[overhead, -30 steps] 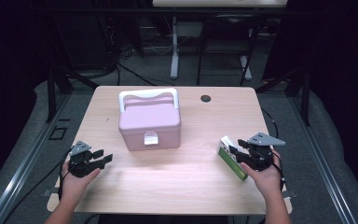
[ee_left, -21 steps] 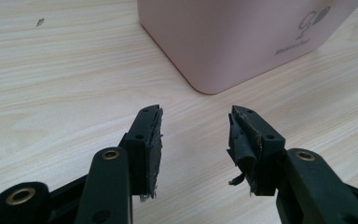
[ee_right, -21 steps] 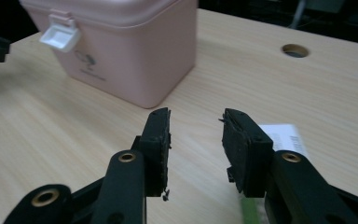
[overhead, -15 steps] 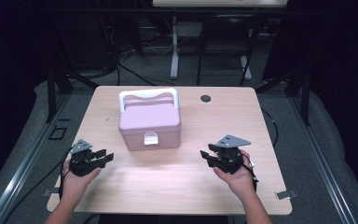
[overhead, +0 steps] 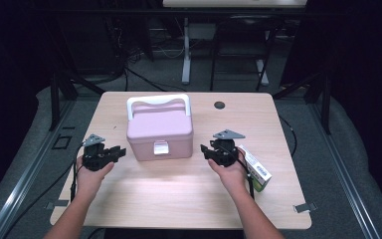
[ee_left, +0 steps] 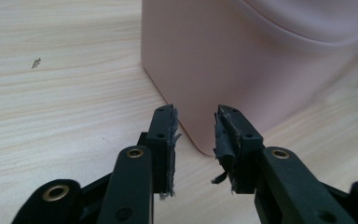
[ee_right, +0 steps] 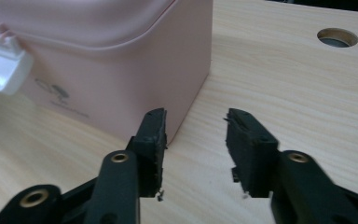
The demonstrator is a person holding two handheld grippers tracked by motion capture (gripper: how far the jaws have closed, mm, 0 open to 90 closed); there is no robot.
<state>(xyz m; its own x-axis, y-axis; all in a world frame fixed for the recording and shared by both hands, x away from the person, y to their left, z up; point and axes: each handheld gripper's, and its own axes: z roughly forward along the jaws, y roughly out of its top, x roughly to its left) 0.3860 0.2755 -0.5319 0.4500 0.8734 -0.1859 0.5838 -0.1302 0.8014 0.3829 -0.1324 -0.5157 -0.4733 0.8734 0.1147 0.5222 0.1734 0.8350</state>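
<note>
pink box (overhead: pixel 160 130) | upright, latch toward person | long axis across table (overhead: pixel 189 199)

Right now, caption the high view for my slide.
Two hand-held grippers, left and right, flank a closed pink box on the table.

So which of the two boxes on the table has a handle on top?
The pink box, in the middle of the table between the two grippers. It has a white handle over its lid; the small green and white box lying near the right edge has none.
</note>
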